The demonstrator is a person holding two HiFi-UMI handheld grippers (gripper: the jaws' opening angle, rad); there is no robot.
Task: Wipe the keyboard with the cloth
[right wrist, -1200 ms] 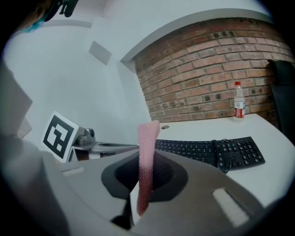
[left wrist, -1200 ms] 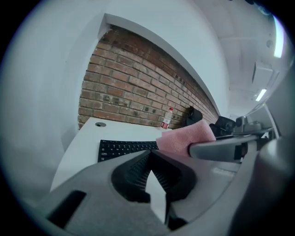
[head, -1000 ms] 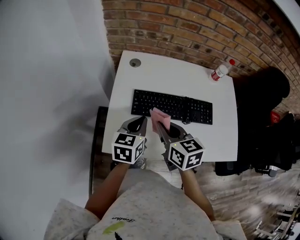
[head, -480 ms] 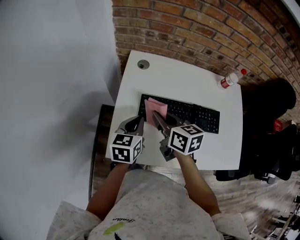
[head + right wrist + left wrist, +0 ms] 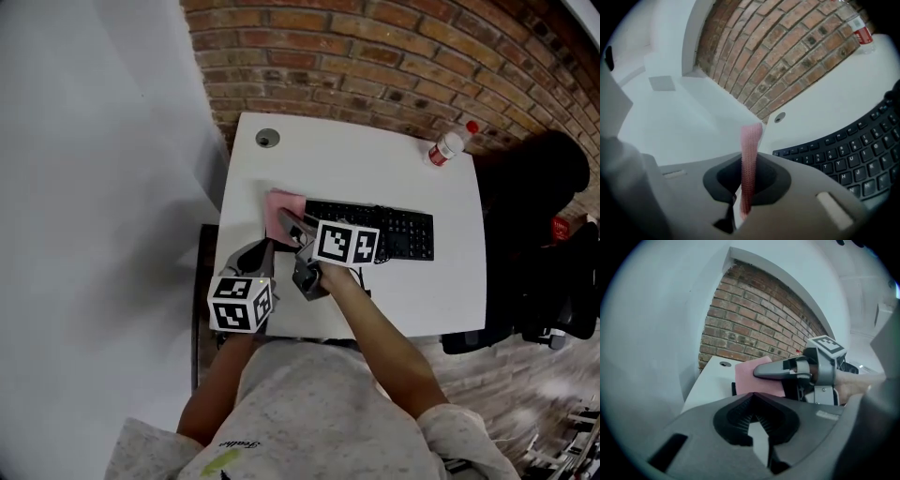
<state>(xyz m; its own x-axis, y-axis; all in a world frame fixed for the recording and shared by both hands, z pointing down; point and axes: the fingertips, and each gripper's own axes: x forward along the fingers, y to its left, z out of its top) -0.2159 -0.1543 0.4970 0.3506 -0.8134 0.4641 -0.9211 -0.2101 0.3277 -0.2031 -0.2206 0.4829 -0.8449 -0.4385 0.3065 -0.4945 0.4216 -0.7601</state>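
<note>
The right gripper (image 5: 284, 219) has slid the pink cloth (image 5: 282, 201) leftwards along the keyboard (image 5: 398, 232) in the last half second, from the keys a little inside its left end out to that end itself. Closest to the person, the left gripper (image 5: 262, 247) is held over the white table (image 5: 375, 169) by its front edge, near the front left corner. Its jaws are pressed together with nothing between them, and it is clear of the keyboard. Just beyond it and to its right, the right gripper reaches forward and to the left. Its jaws are clamped on the cloth, which stands edge-on between them (a thin pink strip, seen from that gripper's own camera). The cloth covers the left end of the black keyboard, which lies across the middle of the table, roughly parallel to the front edge. Farther back, a round cable hole (image 5: 268, 138) sits at the far left corner, and a clear bottle with a red cap (image 5: 446, 146) sits at the far right corner. Behind the far edge rises a brick wall (image 5: 375, 47). A black office chair (image 5: 539, 202) stands off the right edge.
</note>
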